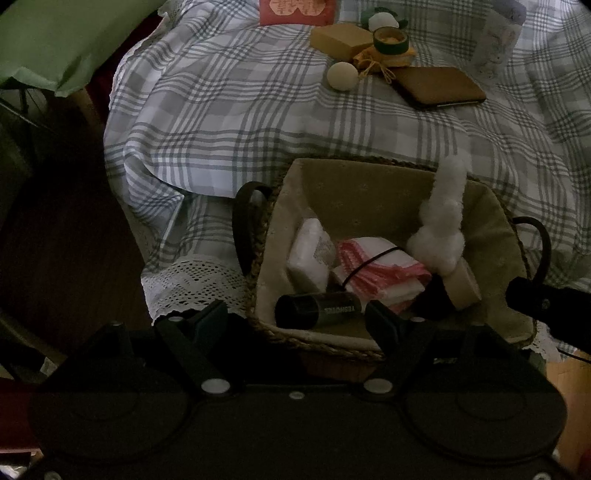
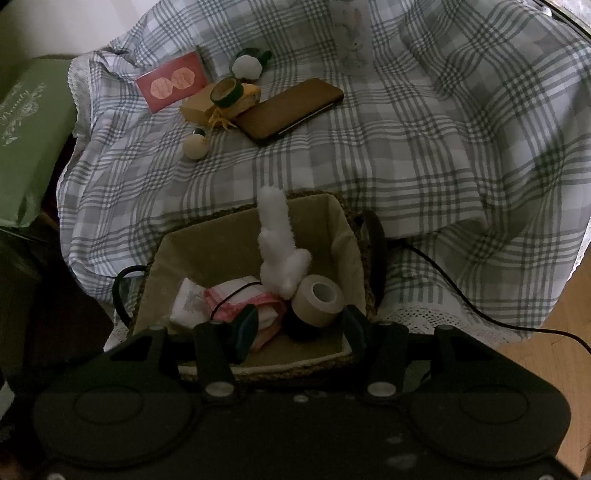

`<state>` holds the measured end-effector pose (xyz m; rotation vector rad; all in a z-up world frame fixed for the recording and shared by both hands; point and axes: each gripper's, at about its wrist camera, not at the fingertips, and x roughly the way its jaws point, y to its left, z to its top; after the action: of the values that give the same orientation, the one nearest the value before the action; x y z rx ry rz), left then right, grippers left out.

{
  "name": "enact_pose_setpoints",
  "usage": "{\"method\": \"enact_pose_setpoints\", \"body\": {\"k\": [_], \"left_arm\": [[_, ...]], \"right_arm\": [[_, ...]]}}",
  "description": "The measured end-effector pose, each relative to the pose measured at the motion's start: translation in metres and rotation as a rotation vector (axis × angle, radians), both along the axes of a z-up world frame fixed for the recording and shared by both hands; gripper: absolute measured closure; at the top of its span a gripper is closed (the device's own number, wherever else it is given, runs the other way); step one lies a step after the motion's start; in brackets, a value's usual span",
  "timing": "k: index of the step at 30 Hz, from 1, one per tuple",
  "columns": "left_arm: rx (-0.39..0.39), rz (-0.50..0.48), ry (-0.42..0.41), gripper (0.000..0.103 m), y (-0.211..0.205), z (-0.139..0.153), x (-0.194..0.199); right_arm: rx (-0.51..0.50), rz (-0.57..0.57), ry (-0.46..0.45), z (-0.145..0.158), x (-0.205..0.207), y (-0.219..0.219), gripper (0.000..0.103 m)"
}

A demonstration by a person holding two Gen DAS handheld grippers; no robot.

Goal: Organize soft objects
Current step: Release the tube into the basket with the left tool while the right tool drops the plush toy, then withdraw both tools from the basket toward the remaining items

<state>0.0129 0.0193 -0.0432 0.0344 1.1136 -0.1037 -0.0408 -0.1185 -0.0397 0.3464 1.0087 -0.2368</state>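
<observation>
A woven basket (image 1: 325, 345) with a beige liner stands at the near edge of the checked tablecloth (image 1: 229, 122). In it lie a white packet (image 1: 308, 258), a pink-and-white folded cloth (image 1: 380, 273) bound by a black band, a black cylinder (image 1: 321, 308), a beige tape roll (image 2: 317, 299) and a white fluffy piece (image 2: 275, 243) that stands upright against the roll. My left gripper (image 1: 297, 317) hovers open over the basket's near rim, the cylinder lying beyond its tips untouched. My right gripper (image 2: 301, 328) is partly open; the tape roll sits between its tips, with a gap on the left side.
Farther back on the cloth lie a cream ball (image 1: 342, 75), a brown phone (image 1: 439, 86), a yellow block (image 1: 343, 40) with a green-rimmed roll (image 1: 390, 40), a white pom-pom (image 1: 384, 20) and a red card (image 1: 295, 11). A green bag (image 1: 48, 40) sits left. A black cable (image 2: 480, 306) trails right.
</observation>
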Motion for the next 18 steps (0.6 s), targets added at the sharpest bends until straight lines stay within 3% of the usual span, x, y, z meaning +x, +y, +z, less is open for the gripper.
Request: {"method": "enact_pose_setpoints", "body": {"k": [18], "left_arm": [[0.031,0.008,0.038,0.025,0.003,0.002,0.027]], "right_arm": [[0.070,0.015,0.073,-0.011,0.029,-0.010,0.050]]}}
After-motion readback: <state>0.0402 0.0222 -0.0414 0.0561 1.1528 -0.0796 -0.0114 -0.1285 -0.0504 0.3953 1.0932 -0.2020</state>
